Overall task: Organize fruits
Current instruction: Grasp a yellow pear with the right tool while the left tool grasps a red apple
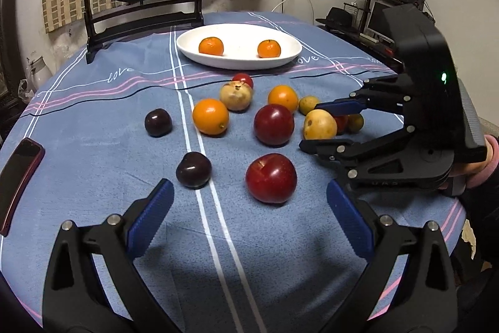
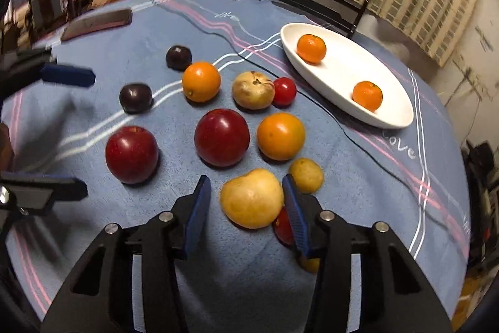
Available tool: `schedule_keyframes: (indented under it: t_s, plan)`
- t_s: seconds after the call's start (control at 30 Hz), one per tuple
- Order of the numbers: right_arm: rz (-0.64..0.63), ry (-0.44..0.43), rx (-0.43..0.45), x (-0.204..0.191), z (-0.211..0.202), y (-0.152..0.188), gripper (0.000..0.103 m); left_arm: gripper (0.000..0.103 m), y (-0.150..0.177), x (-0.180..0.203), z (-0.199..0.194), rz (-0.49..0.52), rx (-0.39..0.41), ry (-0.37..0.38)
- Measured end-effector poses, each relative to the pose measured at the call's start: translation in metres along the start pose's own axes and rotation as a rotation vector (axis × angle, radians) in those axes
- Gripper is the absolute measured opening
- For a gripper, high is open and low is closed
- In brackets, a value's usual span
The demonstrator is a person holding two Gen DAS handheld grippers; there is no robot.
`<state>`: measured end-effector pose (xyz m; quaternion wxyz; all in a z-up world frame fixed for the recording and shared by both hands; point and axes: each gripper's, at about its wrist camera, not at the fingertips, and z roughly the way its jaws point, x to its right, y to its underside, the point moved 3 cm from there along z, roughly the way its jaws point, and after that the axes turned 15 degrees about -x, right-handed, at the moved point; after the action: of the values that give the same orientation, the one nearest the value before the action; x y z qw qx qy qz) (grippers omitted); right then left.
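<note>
My tongs' black arms looked like matt plastic with shiny metal rivets [image 2: 326, 215] and ribbed blue pads [image 1: 349, 219]. The tablecloth [image 1: 103, 177] was soft, napped cloth. The plate [image 1: 290, 52] gleamed glazed white; the apples [image 2: 222, 137] shone glossy.

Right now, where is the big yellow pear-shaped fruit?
The big yellow pear-shaped fruit lies on the blue tablecloth between the right gripper's open jaws, low in the right wrist view, just in front of the large dark red apple.

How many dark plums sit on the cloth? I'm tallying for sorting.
2: one dark plum lies beside the near orange, the other beyond the apple. None seems hidden.
</note>
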<state>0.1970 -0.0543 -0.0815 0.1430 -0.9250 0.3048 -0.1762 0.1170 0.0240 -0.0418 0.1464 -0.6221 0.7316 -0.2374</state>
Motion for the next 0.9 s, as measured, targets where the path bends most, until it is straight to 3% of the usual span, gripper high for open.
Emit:
schedule_keyframes:
  t_s: [0.1,0.17,0.33,0.43,0.5,0.6,0.77,0.9]
  plan:
    - [-0.041,0.024,-0.007,-0.003,0.004,-0.003,0.047,0.1,-0.001,0.001,0.002,0.003,-0.01,-0.006]
    - [-0.025,0.022,-0.008,0.001,0.004,-0.004,0.04,0.1,-0.001,0.002,0.003,0.001,-0.013,-0.008]
    - [0.065,-0.103,0.048,0.018,-0.007,0.0,0.039,0.098,-0.002,0.001,0.002,0.001,-0.006,0.025]
    - [0.14,-0.204,0.113,0.032,-0.022,0.001,0.04,0.088,-0.003,0.002,0.003,0.011,-0.007,0.054]
    - [0.191,-0.249,0.139,0.041,-0.027,0.003,0.04,0.075,-0.005,0.004,0.008,0.014,-0.032,0.065]
    - [0.223,-0.231,0.149,0.046,-0.03,0.006,0.04,0.067,-0.009,0.008,0.016,0.02,-0.062,0.077]
    - [0.24,-0.22,0.158,0.048,-0.033,0.007,0.039,0.067,-0.013,0.012,0.024,0.024,-0.096,0.073]
    - [0.237,-0.221,0.168,0.049,-0.035,0.009,0.039,0.056,-0.014,0.012,0.031,0.014,-0.137,0.063]
